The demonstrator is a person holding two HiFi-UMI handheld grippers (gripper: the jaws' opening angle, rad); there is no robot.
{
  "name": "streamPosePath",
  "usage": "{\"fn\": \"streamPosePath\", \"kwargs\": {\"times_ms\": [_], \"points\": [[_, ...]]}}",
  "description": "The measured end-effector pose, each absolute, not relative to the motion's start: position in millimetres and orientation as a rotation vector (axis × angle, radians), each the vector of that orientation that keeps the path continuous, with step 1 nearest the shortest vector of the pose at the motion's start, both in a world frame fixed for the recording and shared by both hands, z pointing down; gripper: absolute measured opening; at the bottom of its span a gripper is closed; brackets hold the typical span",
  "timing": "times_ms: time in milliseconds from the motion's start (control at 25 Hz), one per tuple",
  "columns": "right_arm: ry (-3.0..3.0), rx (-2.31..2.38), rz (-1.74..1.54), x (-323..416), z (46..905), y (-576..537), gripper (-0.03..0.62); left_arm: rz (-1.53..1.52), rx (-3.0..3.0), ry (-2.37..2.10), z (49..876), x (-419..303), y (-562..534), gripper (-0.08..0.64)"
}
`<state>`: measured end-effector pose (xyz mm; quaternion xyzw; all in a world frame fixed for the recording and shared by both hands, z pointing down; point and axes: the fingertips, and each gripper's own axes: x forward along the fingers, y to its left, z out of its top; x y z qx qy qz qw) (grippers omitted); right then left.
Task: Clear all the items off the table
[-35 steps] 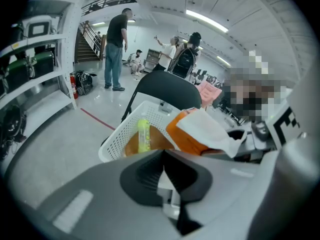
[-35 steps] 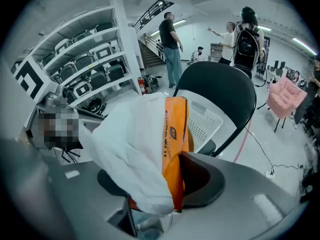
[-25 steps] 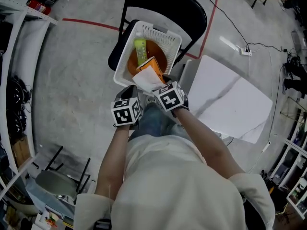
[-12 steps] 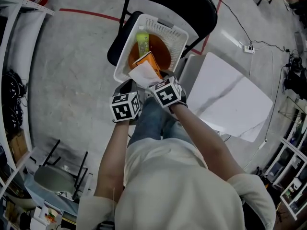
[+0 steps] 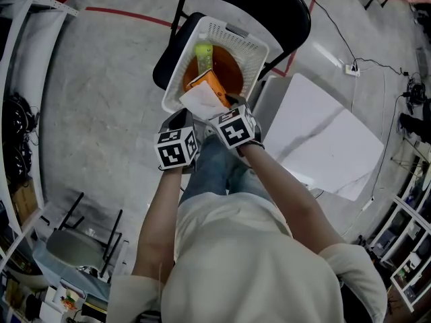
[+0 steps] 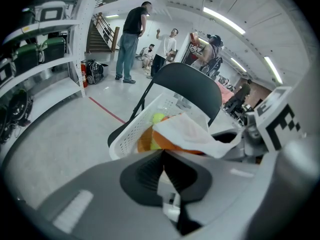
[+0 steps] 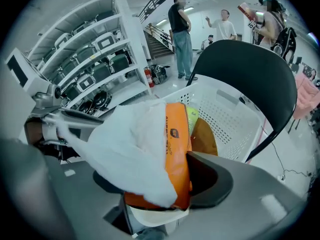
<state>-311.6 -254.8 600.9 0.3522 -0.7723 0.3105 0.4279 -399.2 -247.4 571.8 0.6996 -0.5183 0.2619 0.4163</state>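
My right gripper hangs over the near rim of a white basket that stands on a black chair. An orange pack with a white tissue draped over it stands between its jaws, leaning on the right finger. These jaws have just been opening and look slack round the pack. In the basket lie a green bottle and an orange dish. My left gripper is shut and empty, just left of the right one, by the basket's near corner.
A white folding table stands to the right of the chair, its top bare. Metal shelving with cases runs along the left. Several people stand farther off. A red floor line passes behind the chair.
Both grippers have sunk a little toward the basket. The orange pack and tissue now sit lower over the basket's near rim, and the right jaws stand wider.
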Motion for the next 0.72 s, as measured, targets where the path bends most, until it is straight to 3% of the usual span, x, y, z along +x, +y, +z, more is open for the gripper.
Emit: {"fn": "streamPosePath", "kwargs": {"times_ms": [40,160,560,720], "points": [[-1.937,0.888,0.782,-312.3,599.8,-255.9,0.343,0.658,1.757,-1.301,571.3,-399.7,-247.1,0.009],[-1.954,0.904,0.799,-314.9,594.9,-257.8,0.354,0.662,1.757,-1.301,571.2,-402.0,-246.0,0.009],[-1.960,0.913,0.783,-312.3,588.3,-252.7,0.331,0.662,1.777,-1.291,566.6,-396.9,-243.0,0.009],[-1.969,0.923,0.774,-311.3,585.8,-249.7,0.287,0.662,1.790,-1.286,563.4,-394.7,-241.0,0.009]]}}
